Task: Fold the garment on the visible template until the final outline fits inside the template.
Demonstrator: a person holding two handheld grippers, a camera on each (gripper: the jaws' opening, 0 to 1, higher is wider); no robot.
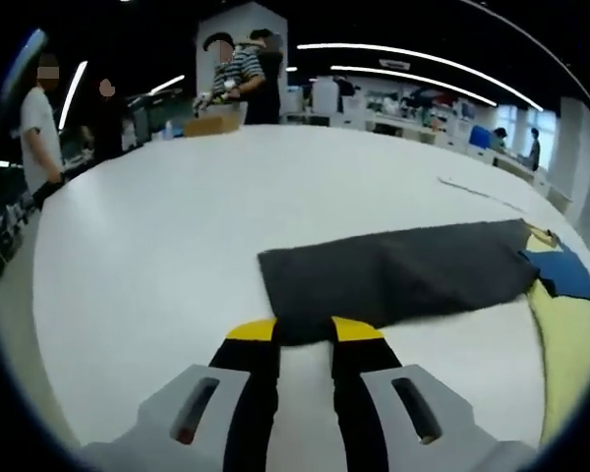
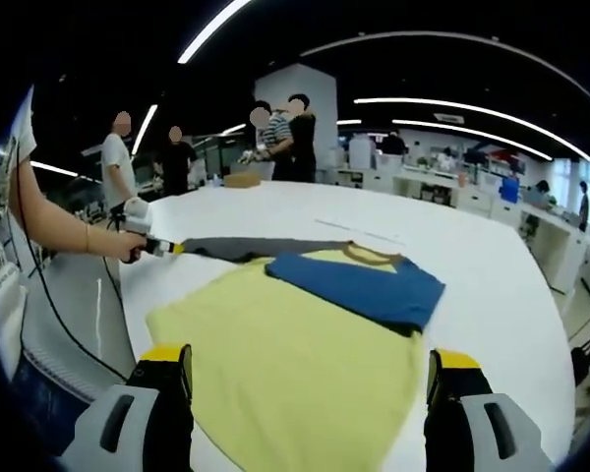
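Your left gripper point(image 1: 304, 336) had its fingers closed on the near edge of the dark grey sleeve point(image 1: 398, 270), which lay stretched flat across the white desk point(image 1: 157, 246). Your right gripper point(image 2: 312, 369) held its fingers spread wide apart, gripping nothing, above the yellow garment point(image 2: 285, 364) spread on the desk. The blue sleeve point(image 2: 359, 285) was folded over the yellow body, just below the collar. Several people stood at the desk's far end, beside a cardboard box point(image 2: 241, 180).

Right gripper point(image 2: 310, 379) sat wide open over the yellow shirt point(image 2: 295, 379), blue sleeve point(image 2: 359, 285) folded across, near the table point(image 2: 492, 295) edge.
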